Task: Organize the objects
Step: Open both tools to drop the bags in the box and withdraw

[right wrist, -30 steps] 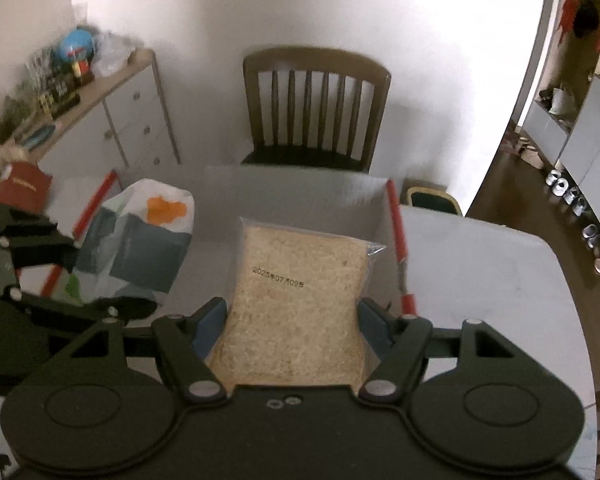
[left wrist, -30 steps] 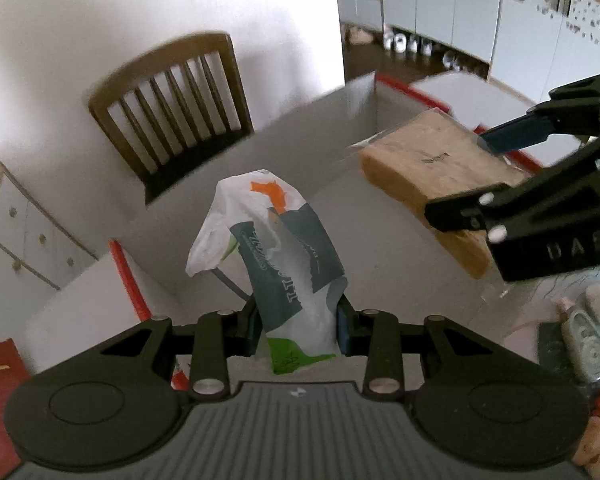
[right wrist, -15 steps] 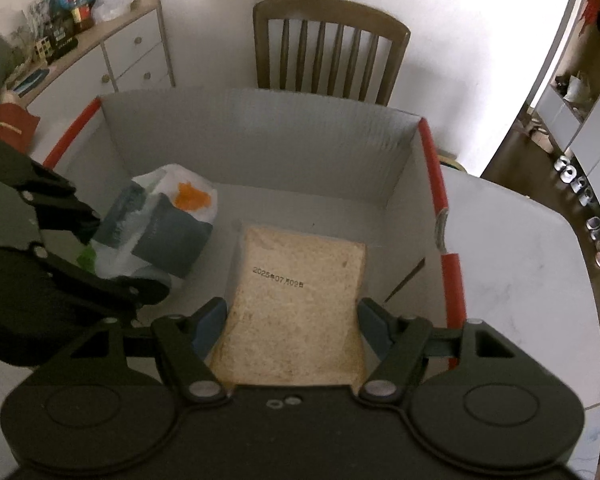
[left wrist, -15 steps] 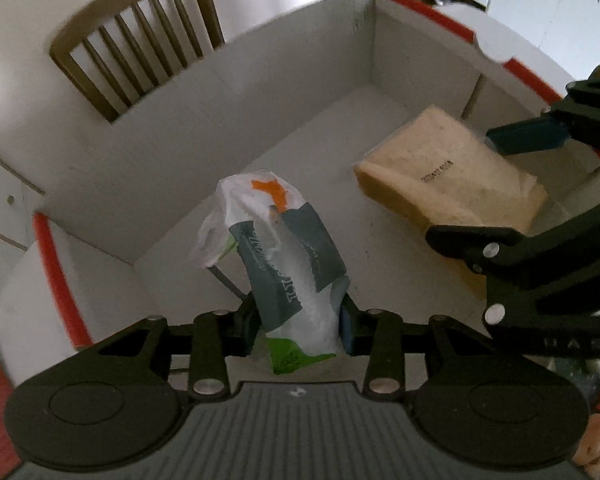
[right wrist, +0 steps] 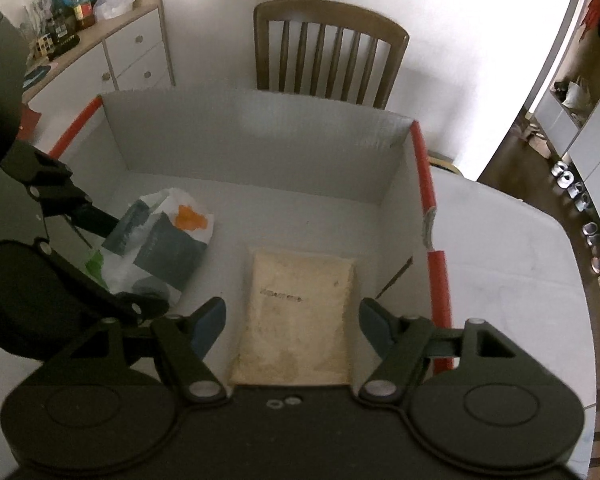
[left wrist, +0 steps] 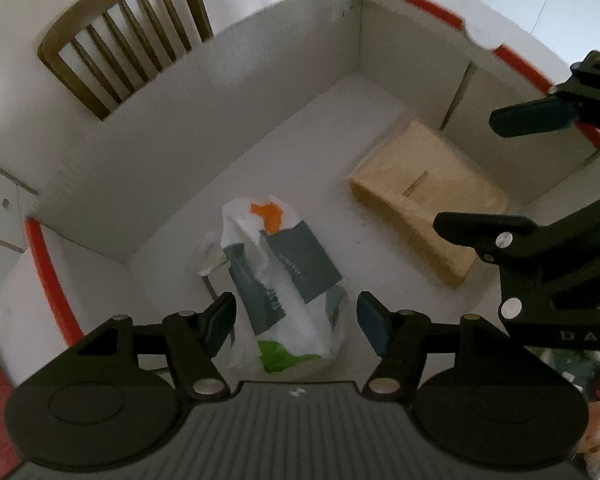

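Note:
A white box [left wrist: 172, 128] with red-edged flaps stands open on the table; it also shows in the right wrist view [right wrist: 260, 136]. Inside it lie a white, grey and orange plastic bag [left wrist: 276, 276] on the left and a tan vacuum-packed block [left wrist: 424, 196] on the right. My left gripper [left wrist: 296, 320] is open above the bag, which lies loose between the spread fingers. My right gripper [right wrist: 292, 324] is open above the block [right wrist: 296, 312], not touching it. The bag also shows in the right wrist view [right wrist: 160, 244].
A wooden chair [right wrist: 328, 52] stands behind the box. A white sideboard [right wrist: 132, 52] with clutter on top is at the back left. The white table [right wrist: 508, 280] extends to the right of the box. Small items [left wrist: 596, 432] lie at the left view's lower right.
Both grippers have opened and let go: the bag and the block now lie on the box floor. Both grippers have risen a little above them.

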